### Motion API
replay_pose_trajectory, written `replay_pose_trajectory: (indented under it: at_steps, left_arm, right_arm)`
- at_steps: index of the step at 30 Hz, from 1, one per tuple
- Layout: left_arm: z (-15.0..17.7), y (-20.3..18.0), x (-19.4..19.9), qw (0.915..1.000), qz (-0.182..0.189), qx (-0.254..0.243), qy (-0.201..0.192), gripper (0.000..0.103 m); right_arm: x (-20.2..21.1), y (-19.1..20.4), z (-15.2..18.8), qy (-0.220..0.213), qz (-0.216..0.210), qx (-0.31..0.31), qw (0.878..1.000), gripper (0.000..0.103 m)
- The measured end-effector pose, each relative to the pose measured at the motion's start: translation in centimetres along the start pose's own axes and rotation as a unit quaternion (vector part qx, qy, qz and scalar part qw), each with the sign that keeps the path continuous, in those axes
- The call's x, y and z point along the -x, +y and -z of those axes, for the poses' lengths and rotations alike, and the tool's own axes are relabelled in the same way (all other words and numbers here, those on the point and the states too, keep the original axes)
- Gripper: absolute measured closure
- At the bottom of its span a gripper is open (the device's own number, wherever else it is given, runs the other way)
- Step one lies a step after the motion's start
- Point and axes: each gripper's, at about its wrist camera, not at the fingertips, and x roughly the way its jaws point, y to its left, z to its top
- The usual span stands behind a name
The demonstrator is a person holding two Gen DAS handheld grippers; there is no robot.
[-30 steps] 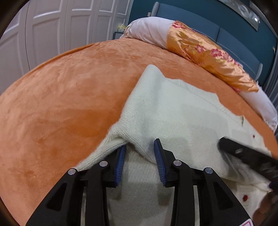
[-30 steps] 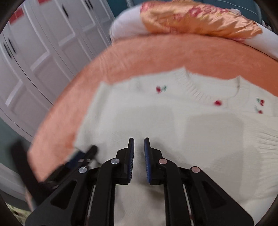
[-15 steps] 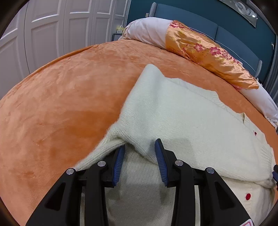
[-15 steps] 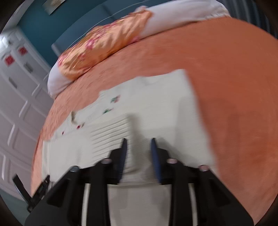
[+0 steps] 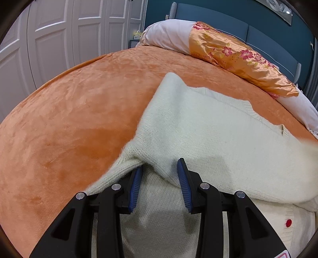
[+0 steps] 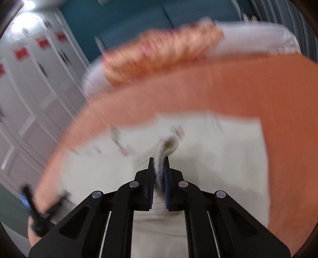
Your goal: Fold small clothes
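Observation:
A cream knit sweater [image 5: 208,127] with a red button [image 5: 288,223] lies on the orange bed cover [image 5: 69,119], one side folded over its body. My left gripper [image 5: 160,166] rests low on it, jaws apart, the fold's edge lying loosely between the blue pads. In the blurred right wrist view my right gripper [image 6: 159,160] is closing, and its pads pinch the ribbed sleeve cuff [image 6: 170,144], raised above the sweater [image 6: 218,150]. The left gripper [image 6: 35,208] shows as a dark blur at lower left.
A long bolster with an orange floral satin cover [image 5: 238,57] lies across the head of the bed against a blue headboard [image 5: 218,17]. White wardrobe doors [image 5: 49,39] stand to the left. Orange cover stretches wide on the left of the sweater.
My right gripper has swung from the sweater's left side to its right, opened, then closed on the sleeve cuff and lifted it. It has left the left wrist view. The left gripper stayed put.

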Motion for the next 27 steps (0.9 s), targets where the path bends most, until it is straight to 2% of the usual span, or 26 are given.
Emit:
replay_pose_trajectory:
  at_steps: [1, 2, 3, 4, 5, 8, 11, 13, 14, 16, 18, 21, 23, 25, 27]
  left_arm:
    - [0.0, 0.0, 0.0, 1.0, -0.001, -0.001, 0.0, 0.067]
    - [0.0, -0.1, 0.0, 1.0, -0.002, -0.002, -0.001, 0.067]
    - [-0.1, -0.1, 0.0, 1.0, -0.003, -0.003, -0.001, 0.067]
    - [-0.1, -0.1, 0.0, 1.0, -0.003, -0.003, -0.001, 0.067]
    - [-0.1, -0.1, -0.1, 1.0, -0.003, -0.003, -0.001, 0.067]
    - [-0.1, -0.2, -0.1, 1.0, -0.003, -0.003, -0.001, 0.067]
    - [-0.1, -0.2, -0.1, 1.0, -0.002, -0.002, -0.001, 0.067]
    - [0.0, -0.2, -0.1, 1.0, -0.003, -0.002, -0.001, 0.067]
    - [0.0, -0.2, -0.1, 1.0, -0.003, -0.002, -0.001, 0.067]
    - [0.0, -0.2, -0.1, 1.0, -0.003, -0.003, -0.001, 0.067]
    - [0.0, -0.2, -0.1, 1.0, -0.002, -0.002, -0.001, 0.067]
    - [0.0, -0.2, -0.1, 1.0, -0.002, -0.002, -0.001, 0.067]
    - [0.0, -0.2, -0.1, 1.0, -0.002, -0.002, -0.001, 0.066]
    - [0.0, -0.2, -0.1, 1.0, -0.002, -0.002, -0.001, 0.066]
    - [0.0, -0.2, -0.2, 1.0, 0.0, -0.001, -0.003, 0.066]
  right_arm:
    - [0.3, -0.4, 0.3, -0.008, 0.01, 0.005, 1.0, 0.096]
    - [-1.0, -1.1, 0.9, 0.017, 0.036, 0.009, 0.999, 0.096]
    - [-3.7, -2.5, 2.2, 0.075, 0.071, 0.007, 0.995, 0.096]
    - [-5.3, -3.4, 3.3, 0.113, 0.088, 0.004, 0.99, 0.096]
    - [-5.7, -4.1, 3.9, 0.116, 0.084, -0.002, 0.99, 0.096]
    - [-3.7, -3.7, 2.8, 0.094, 0.076, -0.046, 0.992, 0.095]
    - [-1.1, -1.7, 1.8, 0.044, 0.099, -0.045, 0.993, 0.093]
    - [0.5, -0.1, 1.9, 0.016, 0.081, -0.043, 0.996, 0.093]
    - [0.4, 1.0, 1.8, 0.016, 0.059, -0.039, 0.997, 0.093]
    - [-0.7, 4.8, 2.8, 0.051, 0.017, 0.01, 0.999, 0.093]
    - [-2.6, 8.6, 4.8, 0.09, -0.02, 0.073, 0.993, 0.093]
    - [-5.3, 11.5, 7.7, 0.131, -0.016, 0.136, 0.982, 0.093]
    - [-6.4, 10.8, 8.7, 0.138, 0.002, 0.141, 0.98, 0.098]
    - [-5.7, 8.6, 8.5, 0.13, -0.013, 0.107, 0.986, 0.101]
    - [-4.1, 5.8, 8.1, 0.118, 0.016, 0.082, 0.989, 0.101]
